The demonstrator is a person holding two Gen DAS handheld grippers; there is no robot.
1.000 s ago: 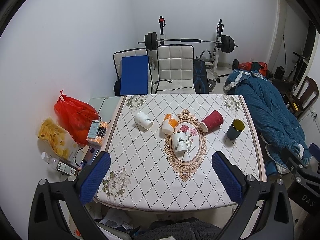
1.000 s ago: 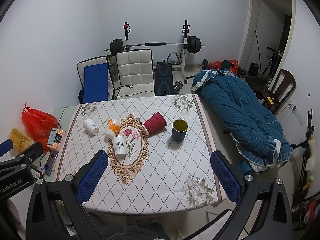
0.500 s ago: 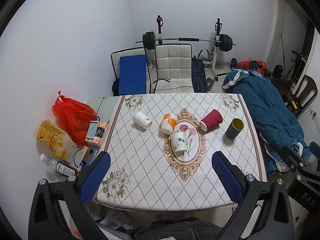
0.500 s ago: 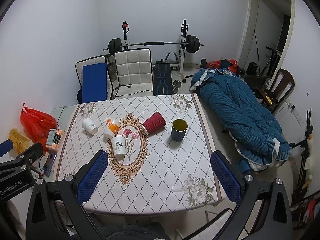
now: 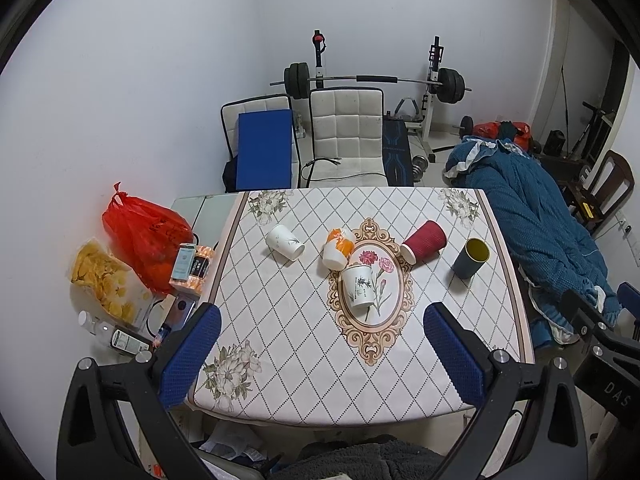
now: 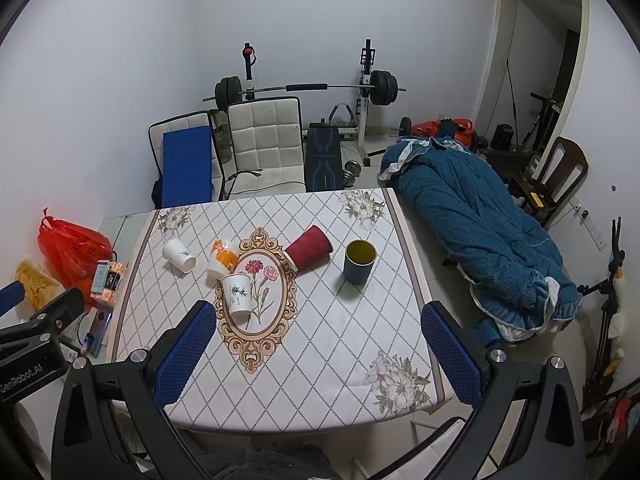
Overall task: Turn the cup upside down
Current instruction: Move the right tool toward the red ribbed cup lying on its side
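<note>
Several cups sit on the patterned tablecloth (image 5: 304, 332). A dark blue cup with a yellow inside (image 5: 471, 258) (image 6: 359, 261) stands upright at the right. A red ribbed cup (image 5: 425, 240) (image 6: 309, 247), an orange and white cup (image 5: 338, 248) (image 6: 222, 263) and a white cup (image 5: 285, 242) (image 6: 179, 255) lie on their sides. A white cup with a plant print (image 5: 359, 286) (image 6: 237, 294) rests on the oval flower medallion. My left gripper (image 5: 322, 354) and right gripper (image 6: 318, 350) are open and empty, high above the table's near edge.
A red plastic bag (image 5: 146, 232), a snack bag (image 5: 106, 280) and small boxes sit left of the table. White chairs (image 5: 346, 136) and a barbell rack (image 5: 372, 80) stand behind it. A blue quilt (image 6: 476, 224) lies at the right.
Both views have shifted very slightly; the scene sits a touch lower and nearer. The cups have not moved and both grippers stay open.
</note>
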